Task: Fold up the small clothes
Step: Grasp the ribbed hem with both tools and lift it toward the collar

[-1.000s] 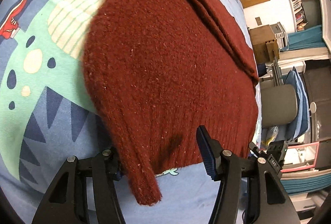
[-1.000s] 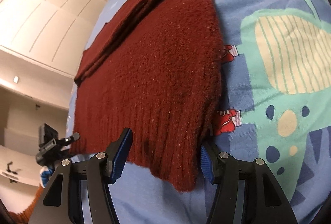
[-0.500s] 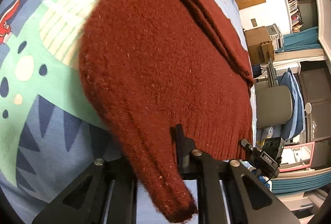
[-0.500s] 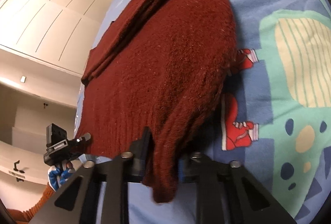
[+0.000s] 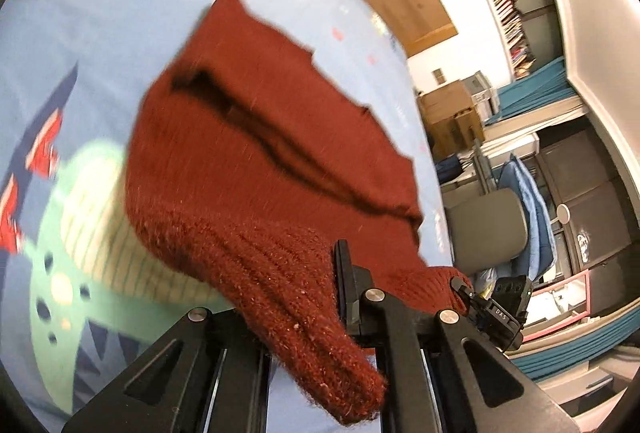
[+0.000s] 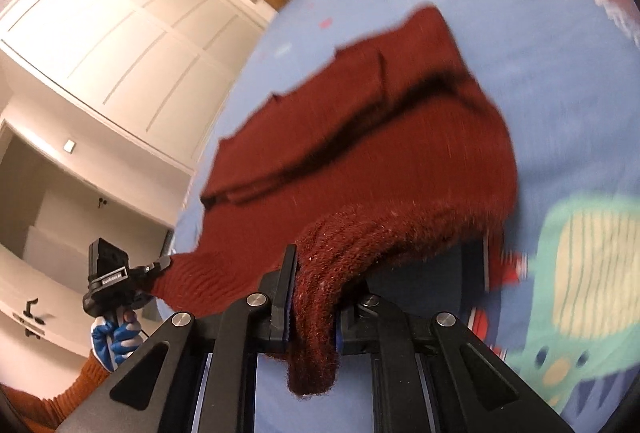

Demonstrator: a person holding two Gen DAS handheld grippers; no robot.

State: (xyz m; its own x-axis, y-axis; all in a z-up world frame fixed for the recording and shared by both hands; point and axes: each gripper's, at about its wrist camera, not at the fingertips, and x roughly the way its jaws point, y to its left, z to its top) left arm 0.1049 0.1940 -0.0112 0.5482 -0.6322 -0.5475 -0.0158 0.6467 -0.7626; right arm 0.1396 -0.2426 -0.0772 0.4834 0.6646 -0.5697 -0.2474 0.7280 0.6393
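Two grippers share one garment, each clamped on a corner of its ribbed hem.

Left wrist view: the left gripper [image 5: 320, 297] has its jaws drawn nearly together on a thick fold of the dark red knitted sweater [image 5: 256, 161]; a loose tongue of hem hangs down past the jaws toward the lens. The near edge of the sweater is raised clear of the blue dinosaur-print bedsheet [image 5: 100, 45], while its far part, with a dark crease across it, lies on the sheet. At the lower right the right gripper [image 5: 466, 293] pinches the opposite hem corner.

Right wrist view: the right gripper [image 6: 312, 297] is likewise closed down on bunched ribbing of the sweater [image 6: 380, 137], with a tail of fabric drooping below the jaws. At the left, the left gripper [image 6: 160, 265], in a blue-gloved hand [image 6: 114, 337], grips the other corner; the hem sags between the two.

Risks, as judged from here: the knit is thick and stretchy, so a bunched corner may creep out of the jaws under the garment's weight. Uneven travel of the two hands would skew the fold line. The far part may drag along the sheet instead of staying put, and the inner layers could shift, leaving a lumpy fold.
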